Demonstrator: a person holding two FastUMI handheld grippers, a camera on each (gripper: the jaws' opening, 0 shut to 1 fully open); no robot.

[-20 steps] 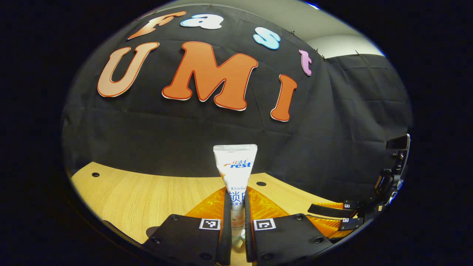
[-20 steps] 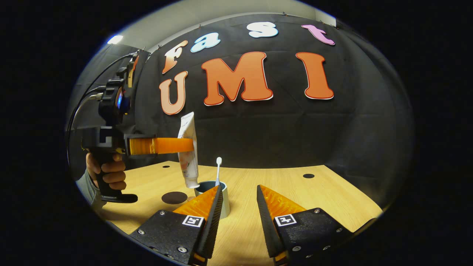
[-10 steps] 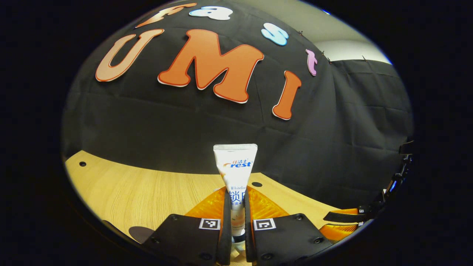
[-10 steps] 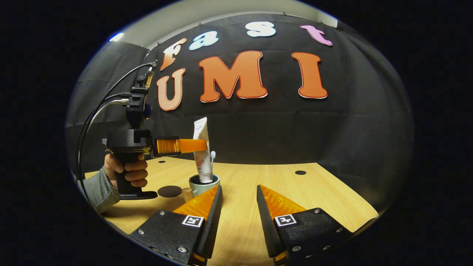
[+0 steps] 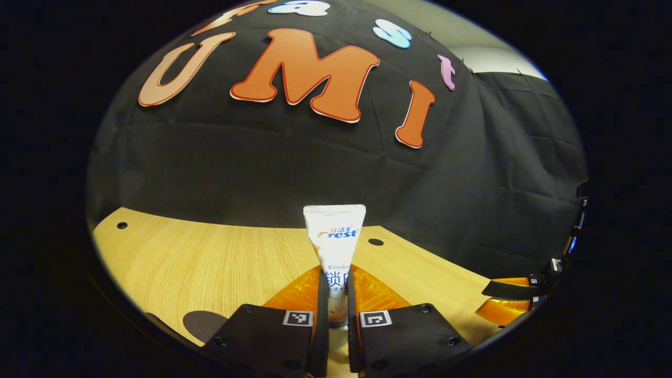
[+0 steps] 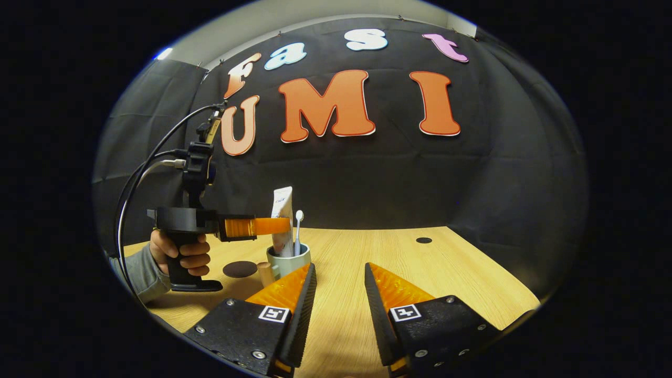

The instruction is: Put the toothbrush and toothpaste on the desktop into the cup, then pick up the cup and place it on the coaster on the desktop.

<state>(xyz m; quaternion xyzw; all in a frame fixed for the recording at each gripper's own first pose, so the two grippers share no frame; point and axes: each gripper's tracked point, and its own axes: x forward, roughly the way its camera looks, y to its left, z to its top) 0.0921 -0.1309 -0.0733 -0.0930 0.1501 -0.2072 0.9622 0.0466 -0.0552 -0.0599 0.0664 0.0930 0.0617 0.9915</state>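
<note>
Left gripper lowered tube into cup beside brush, still clamped; right gripper fingers apart; release next

The bench was pale wood-grain with a matt finish. The toothpaste looked glossy white plastic, the right claw ribbed translucent orange fingers, the cup smooth and pale.

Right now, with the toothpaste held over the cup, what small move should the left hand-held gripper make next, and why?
Probably open the left hand-held gripper and let go. Its fingers clamp the toothpaste, which stands upright with its lower end already inside the cup, beside the toothbrush. The right hand-held gripper is open and apart.
</note>
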